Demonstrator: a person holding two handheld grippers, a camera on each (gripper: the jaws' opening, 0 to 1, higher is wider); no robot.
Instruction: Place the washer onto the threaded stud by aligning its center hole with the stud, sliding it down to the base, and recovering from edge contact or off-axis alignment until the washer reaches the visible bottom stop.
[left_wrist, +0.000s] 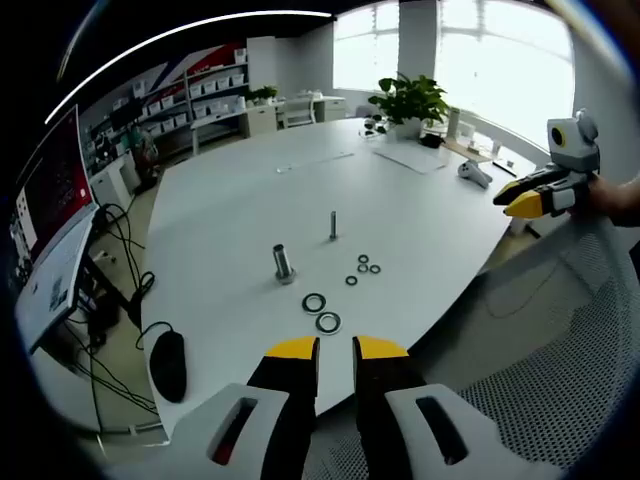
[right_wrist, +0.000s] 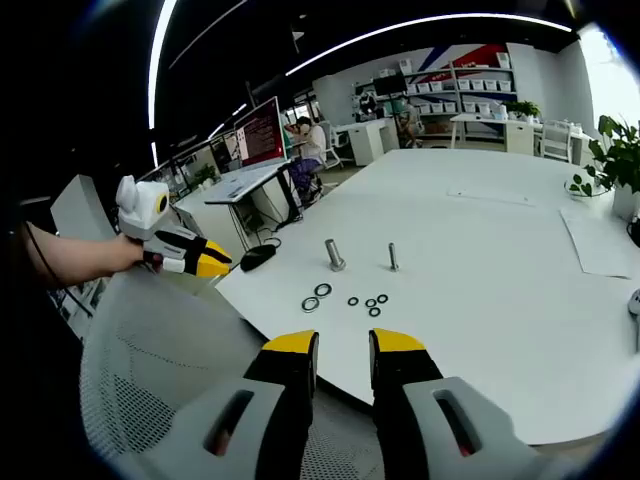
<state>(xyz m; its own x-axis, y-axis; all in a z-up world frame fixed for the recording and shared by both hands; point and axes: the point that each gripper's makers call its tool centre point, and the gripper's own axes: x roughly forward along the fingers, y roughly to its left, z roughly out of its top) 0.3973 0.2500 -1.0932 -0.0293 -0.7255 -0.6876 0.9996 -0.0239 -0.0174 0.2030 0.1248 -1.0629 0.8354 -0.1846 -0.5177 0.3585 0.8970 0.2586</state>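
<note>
White table (left_wrist: 240, 210), with a potted plant (left_wrist: 410, 103) at its far end toward 1 o'clock, a black mouse (left_wrist: 168, 364) near its edge at 8 o'clock, a red-screened monitor (right_wrist: 258, 133), wall shelving (left_wrist: 200, 95), and a mesh chair back (right_wrist: 160, 370).

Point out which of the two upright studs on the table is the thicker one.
The thicker stud, standing nearer the two large washers. The other stud is plainly slimmer and stands farther back.
</note>
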